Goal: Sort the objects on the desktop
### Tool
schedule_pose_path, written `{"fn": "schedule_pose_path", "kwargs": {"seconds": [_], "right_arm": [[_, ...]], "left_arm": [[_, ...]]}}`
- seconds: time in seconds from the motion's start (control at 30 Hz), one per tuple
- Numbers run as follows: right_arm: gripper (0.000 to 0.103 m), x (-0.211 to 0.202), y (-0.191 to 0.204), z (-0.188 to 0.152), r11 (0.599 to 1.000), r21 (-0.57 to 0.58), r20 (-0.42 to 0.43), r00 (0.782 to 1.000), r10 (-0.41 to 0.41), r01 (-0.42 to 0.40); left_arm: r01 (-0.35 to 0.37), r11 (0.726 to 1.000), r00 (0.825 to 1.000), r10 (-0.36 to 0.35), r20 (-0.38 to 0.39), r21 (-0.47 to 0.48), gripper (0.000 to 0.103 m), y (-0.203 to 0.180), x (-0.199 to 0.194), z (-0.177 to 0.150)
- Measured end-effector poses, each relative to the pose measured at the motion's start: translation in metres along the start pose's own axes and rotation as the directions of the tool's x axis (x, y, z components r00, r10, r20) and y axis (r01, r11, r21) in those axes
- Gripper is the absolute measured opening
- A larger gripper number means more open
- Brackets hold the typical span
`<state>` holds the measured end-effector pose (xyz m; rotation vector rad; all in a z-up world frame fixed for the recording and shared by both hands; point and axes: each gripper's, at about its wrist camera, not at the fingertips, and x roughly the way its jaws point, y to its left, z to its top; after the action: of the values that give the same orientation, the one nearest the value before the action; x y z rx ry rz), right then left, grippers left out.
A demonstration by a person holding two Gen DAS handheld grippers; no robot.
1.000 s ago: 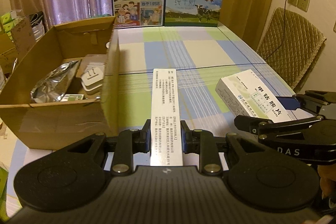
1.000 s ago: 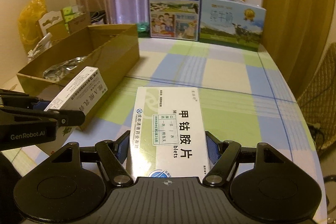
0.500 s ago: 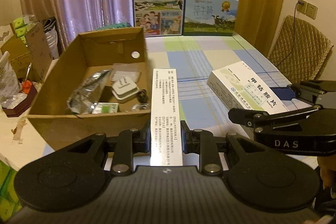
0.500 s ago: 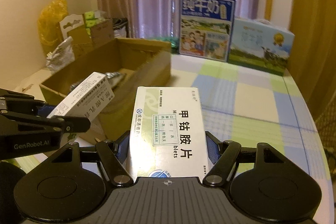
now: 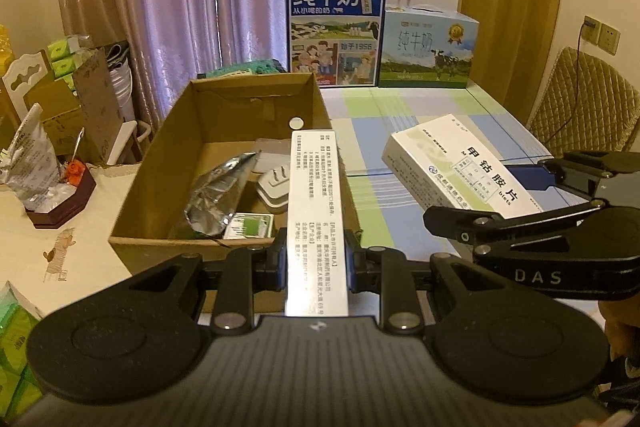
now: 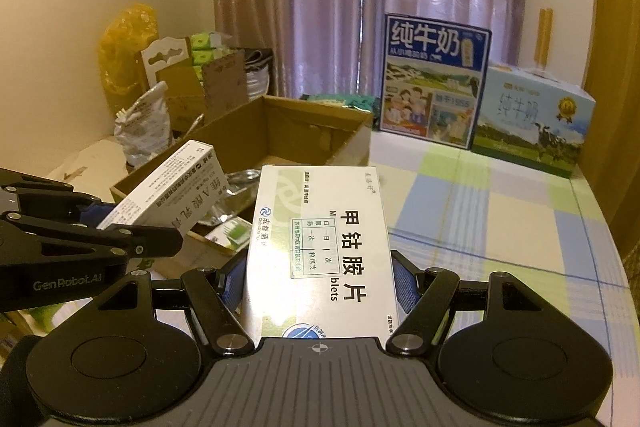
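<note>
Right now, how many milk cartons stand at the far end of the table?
2: the dark blue milk carton stands by the curtain, the pale blue milk carton beside it on its right. None looks hidden.

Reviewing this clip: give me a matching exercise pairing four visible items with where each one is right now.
Items:
1. narrow white box
2. wide medicine box
3. silver foil bag
4. blue milk carton

Places:
A. lying inside the cardboard box
B. clamped in the left hand-held gripper
C. standing at the table's far end
D. clamped in the right hand-held gripper

Pairs: 1-B, 2-D, 3-A, 4-C
</note>
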<state>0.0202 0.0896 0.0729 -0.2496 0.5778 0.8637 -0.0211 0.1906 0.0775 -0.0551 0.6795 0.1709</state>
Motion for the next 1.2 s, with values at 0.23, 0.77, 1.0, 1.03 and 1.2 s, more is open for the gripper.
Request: {"fn": "schedule_pose_path", "kwargs": {"seconds": [0.23,0.77,1.0,1.03,1.2], "right_arm": [[0.068,0.006,0.01,0.013,1.0,-0.012,0.015,1.0,0.019,-0.019],[0.068,0.042,0.036,0.045,0.997,-0.005,0.017,0.997,0.076,-0.076],[0.068,0.061,0.039,0.057,0.996,0.012,0.009,0.996,0.085,-0.085],[0.068,0.064,0.039,0.059,0.996,0.014,0.008,0.996,0.085,-0.086],[0.068,0.076,0.037,0.064,0.996,0.023,0.001,0.996,0.086,-0.086]], "left_arm": [[-0.012,1.0,1.0,0.012,0.011,0.002,0.022,0.015,-0.004,0.007],[-0.045,0.999,0.999,0.045,-0.007,0.004,0.022,0.063,0.015,0.03],[-0.044,0.999,0.999,0.044,-0.017,0.0,0.022,0.079,0.031,0.039],[-0.043,0.999,0.999,0.043,-0.019,-0.002,0.022,0.081,0.033,0.04],[-0.041,0.999,0.999,0.041,-0.024,0.003,0.022,0.088,0.043,0.045]]}}
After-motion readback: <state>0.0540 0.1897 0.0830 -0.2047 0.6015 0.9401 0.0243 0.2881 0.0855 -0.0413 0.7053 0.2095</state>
